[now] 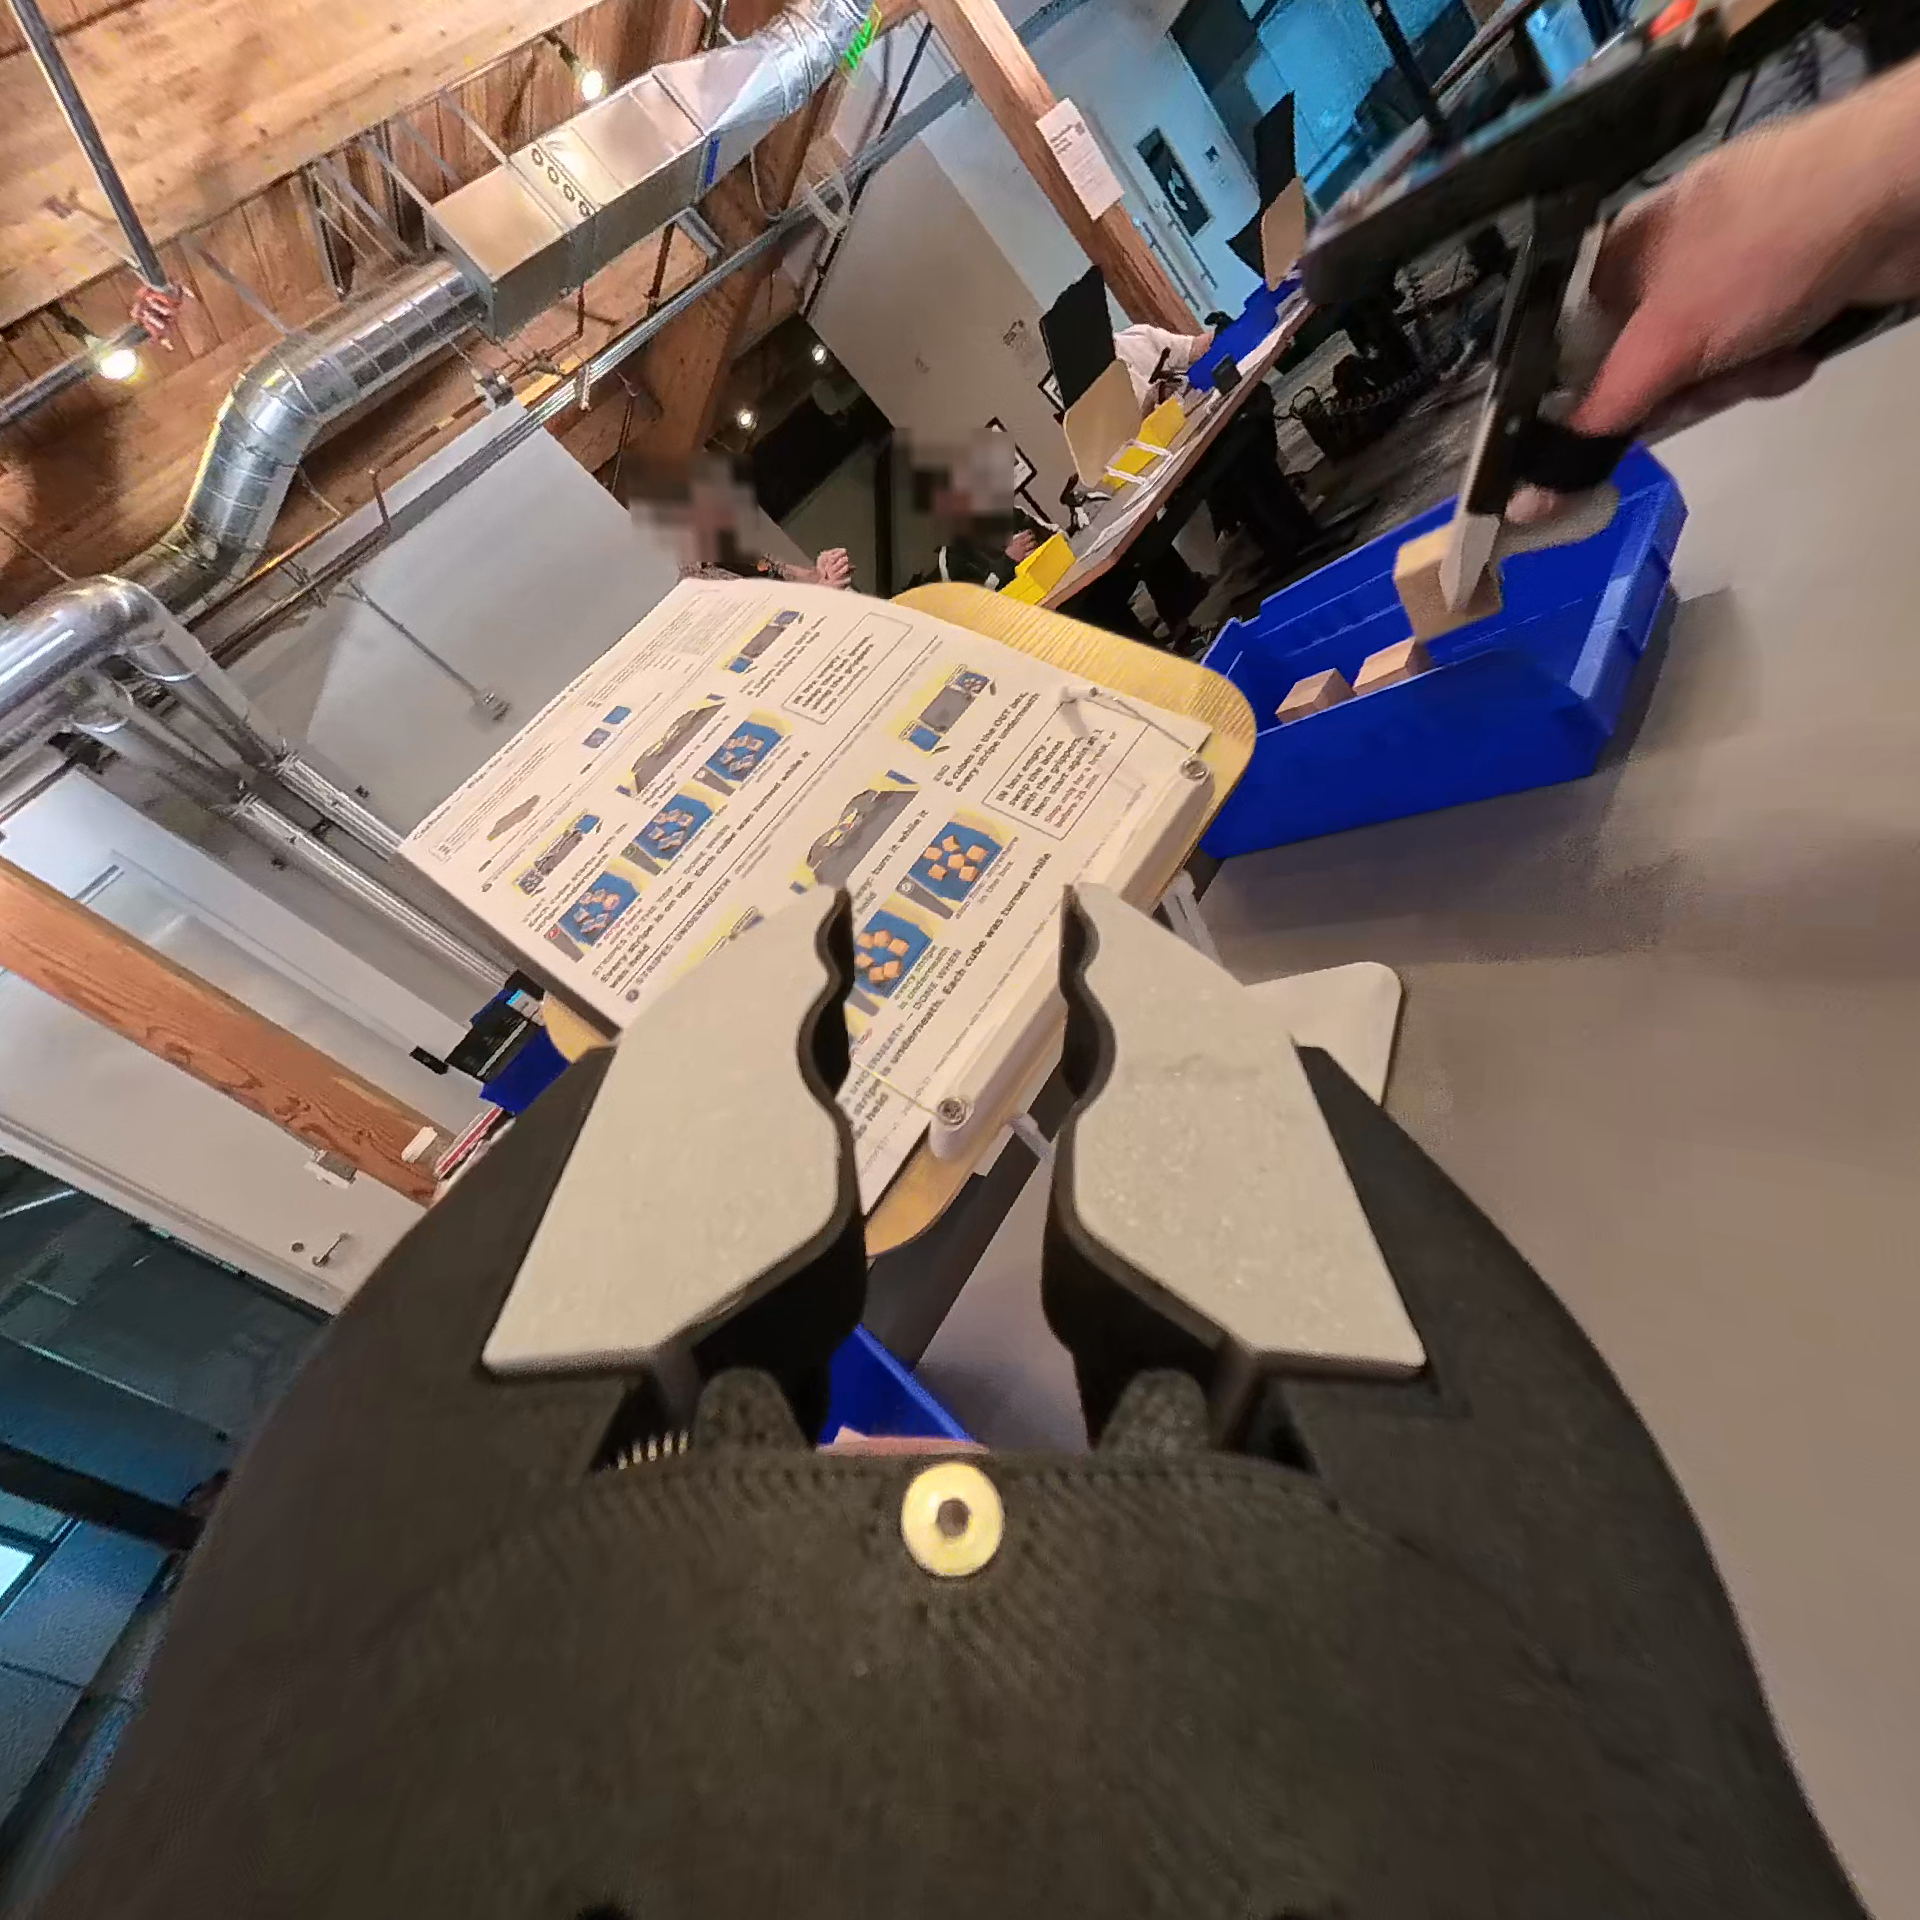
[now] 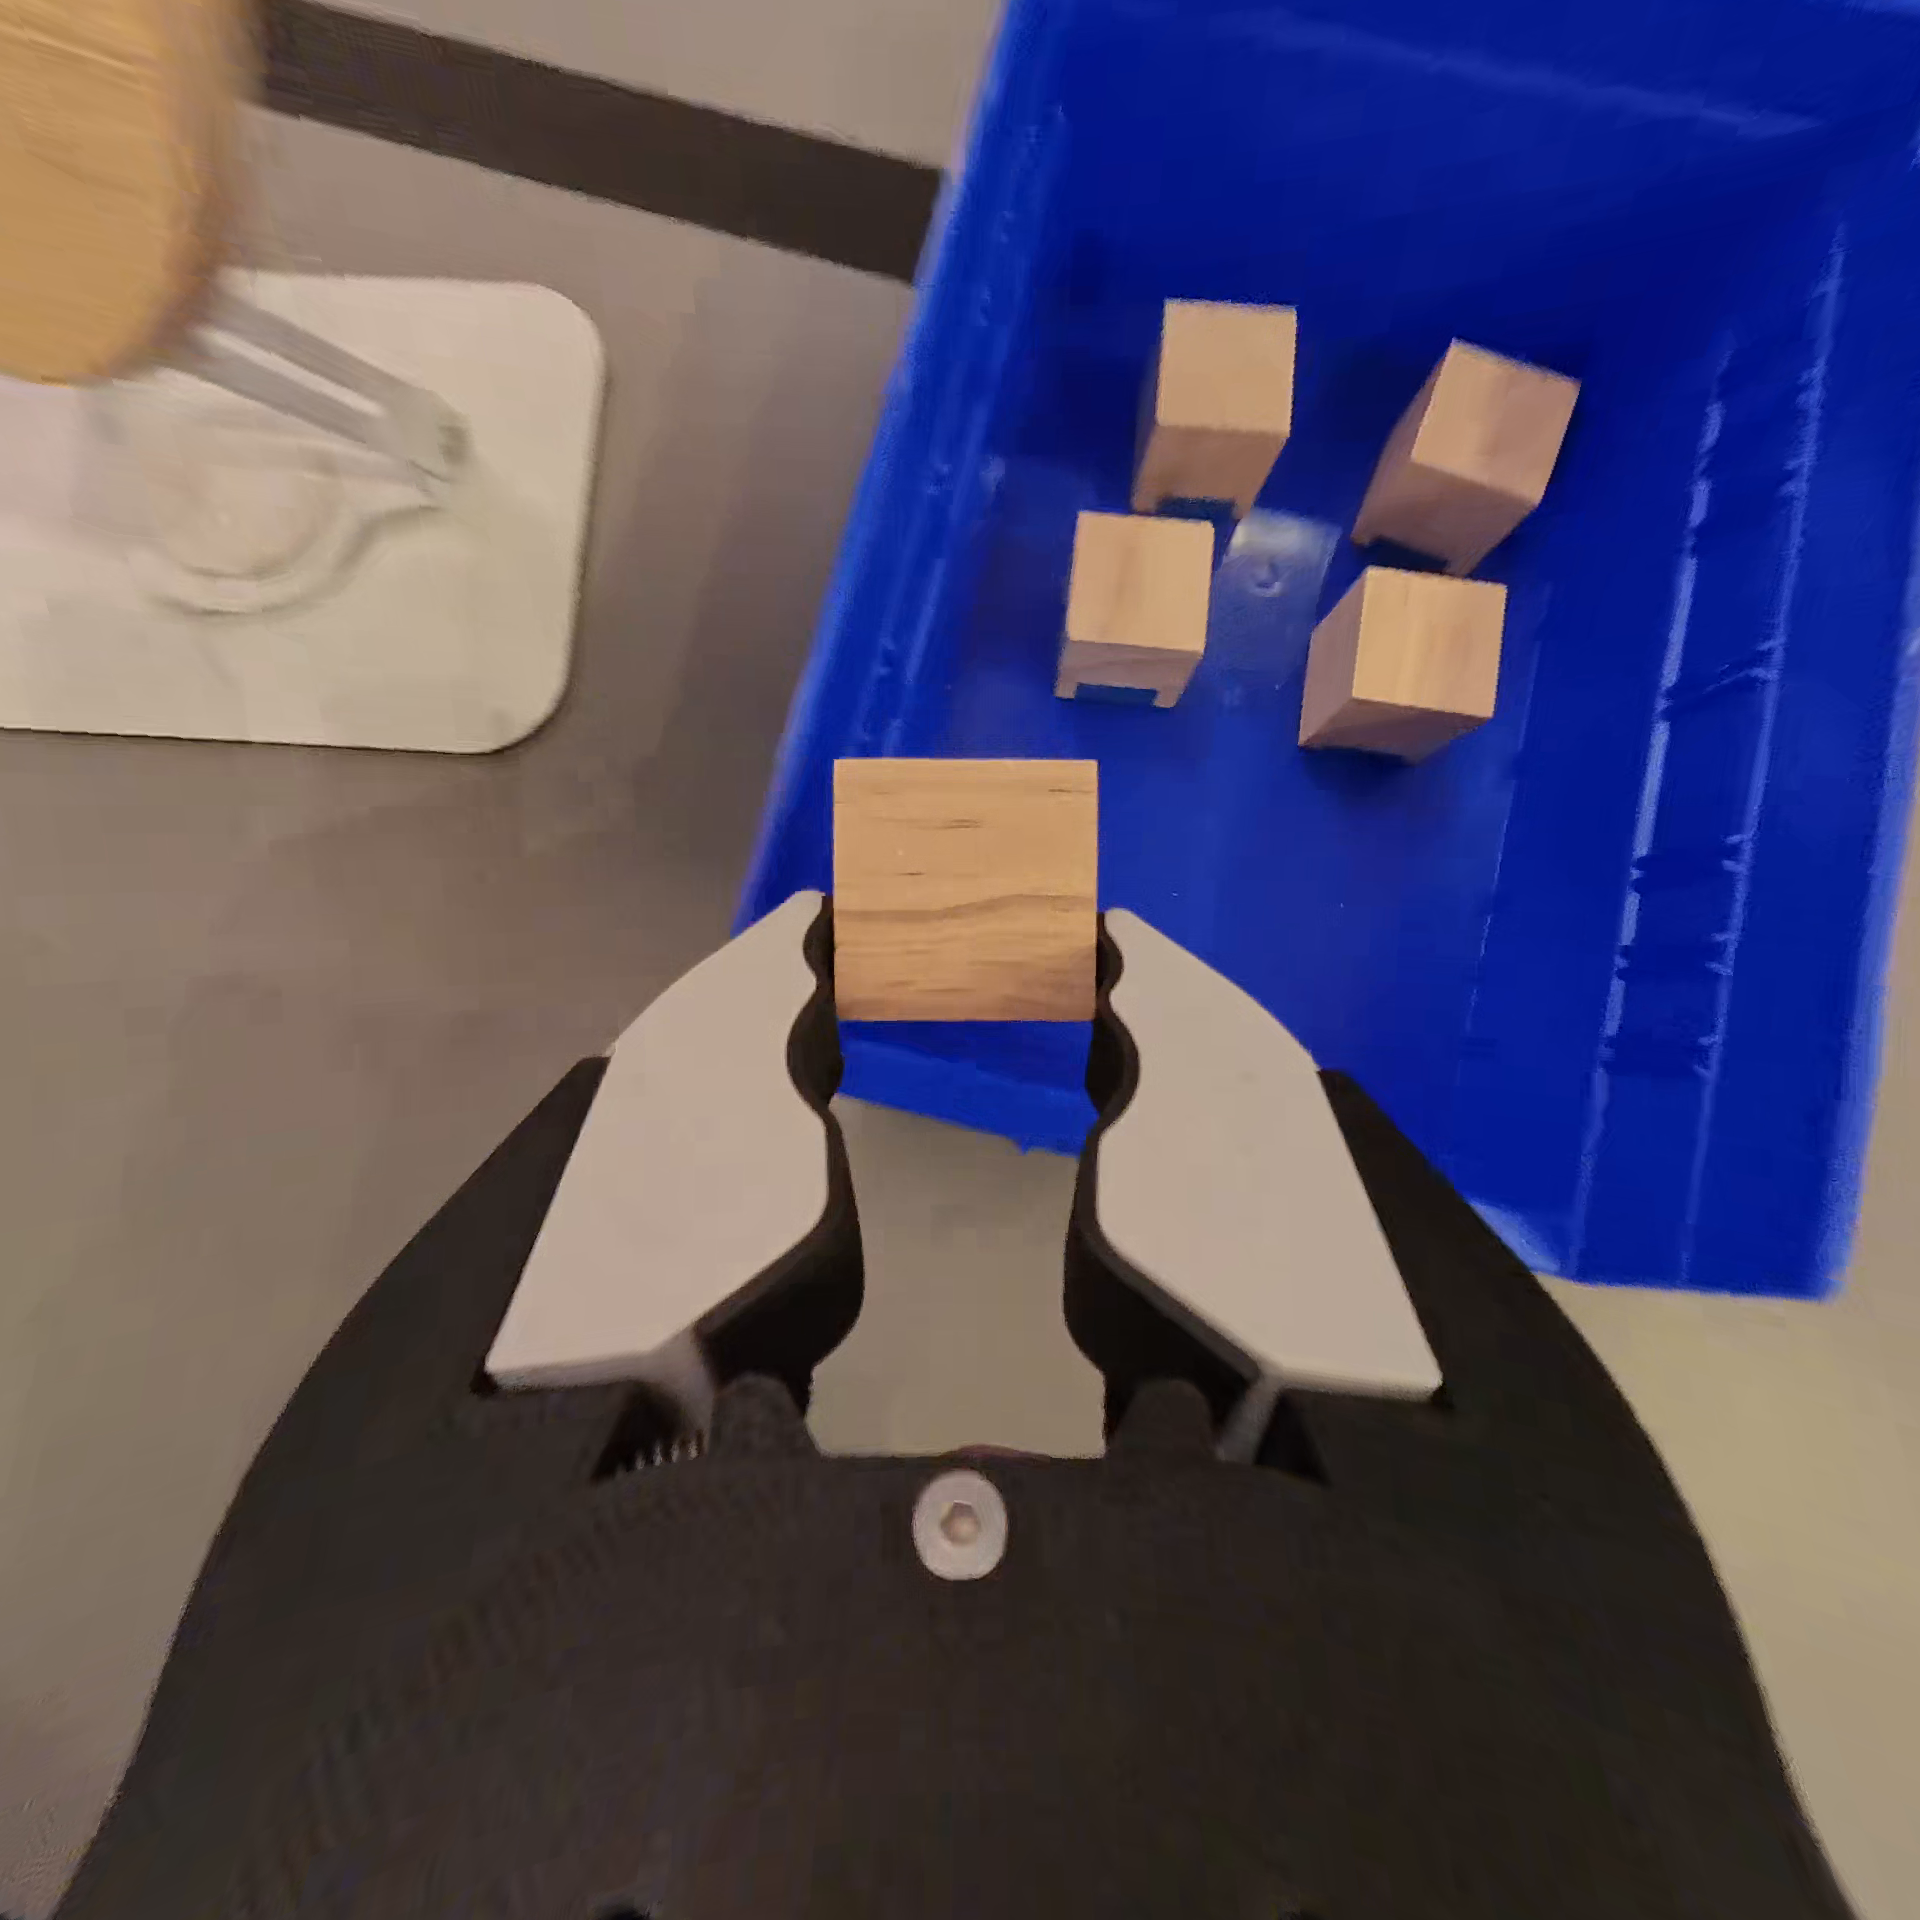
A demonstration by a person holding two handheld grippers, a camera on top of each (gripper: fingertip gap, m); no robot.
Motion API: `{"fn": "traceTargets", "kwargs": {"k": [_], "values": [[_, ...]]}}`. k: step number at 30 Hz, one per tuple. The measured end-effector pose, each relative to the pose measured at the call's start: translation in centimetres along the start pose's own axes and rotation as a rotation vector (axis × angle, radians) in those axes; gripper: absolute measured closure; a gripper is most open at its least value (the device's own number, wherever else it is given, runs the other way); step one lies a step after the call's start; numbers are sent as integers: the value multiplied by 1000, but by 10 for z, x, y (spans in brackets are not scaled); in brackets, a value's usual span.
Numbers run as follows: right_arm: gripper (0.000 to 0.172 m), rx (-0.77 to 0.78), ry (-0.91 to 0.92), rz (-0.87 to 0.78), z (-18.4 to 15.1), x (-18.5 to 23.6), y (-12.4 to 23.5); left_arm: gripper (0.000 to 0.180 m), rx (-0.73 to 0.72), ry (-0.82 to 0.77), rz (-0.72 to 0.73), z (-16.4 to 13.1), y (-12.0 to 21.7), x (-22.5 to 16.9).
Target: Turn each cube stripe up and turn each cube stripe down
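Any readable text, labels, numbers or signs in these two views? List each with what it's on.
I won't quote any writing, so here is only what carries it.
Instruction sheet clipped to a wooden board: printed headings, captions and small photos, partly legible.
White paper on the wooden post: too small to read.
Dark sign on the far wall: a symbol, blurred.
Wooden cubes and blue bin: no writing shows.
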State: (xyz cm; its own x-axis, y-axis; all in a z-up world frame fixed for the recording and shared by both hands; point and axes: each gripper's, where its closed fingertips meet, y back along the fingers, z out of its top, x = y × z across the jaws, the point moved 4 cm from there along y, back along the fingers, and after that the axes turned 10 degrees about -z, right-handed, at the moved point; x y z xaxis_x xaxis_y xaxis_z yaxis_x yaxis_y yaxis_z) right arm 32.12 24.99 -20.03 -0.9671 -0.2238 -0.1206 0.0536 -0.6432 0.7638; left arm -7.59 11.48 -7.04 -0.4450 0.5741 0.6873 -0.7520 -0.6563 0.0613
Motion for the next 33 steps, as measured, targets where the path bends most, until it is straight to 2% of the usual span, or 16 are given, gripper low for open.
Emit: {"fn": "traceTargets", "kwargs": {"k": [4, 8, 13, 17, 18, 21, 24, 27, 30, 33], "values": [[126, 133, -8, -33, -7, -14, -54, 143, 15, 11, 17, -8, 3, 7], [125, 235, 44, -76, -9, -20, -87, 144, 31, 26, 26, -17, 4, 13], [125, 344, 81, -85, -19, -25, -110, 144, 39, 60, 26, -29, 2, 16], [125, 396, 73, -46, -26, -22, -113, 144, 44, 72, 24, -34, -1, 16], [125, 405, 74, -29, -27, -20, -111, 144, 49, 69, 25, -35, -1, 16], [110, 354, 57, -20, -20, -20, -97, 144, 70, 56, 29, -38, -1, 17], [106, 268, 44, -12, -8, -21, -68, 142, 105, 48, 40, -45, 3, 22], [111, 129, 66, -8, 7, -16, -25, 139, 155, 56, 73, -57, 12, 36], [113, 12, 102, 13, 11, -3, 18, 131, 239, 92, 112, -82, 24, 55], [114, -70, 167, 80, 7, 21, 50, 125, 336, 183, 80, -123, 25, 73]]}}
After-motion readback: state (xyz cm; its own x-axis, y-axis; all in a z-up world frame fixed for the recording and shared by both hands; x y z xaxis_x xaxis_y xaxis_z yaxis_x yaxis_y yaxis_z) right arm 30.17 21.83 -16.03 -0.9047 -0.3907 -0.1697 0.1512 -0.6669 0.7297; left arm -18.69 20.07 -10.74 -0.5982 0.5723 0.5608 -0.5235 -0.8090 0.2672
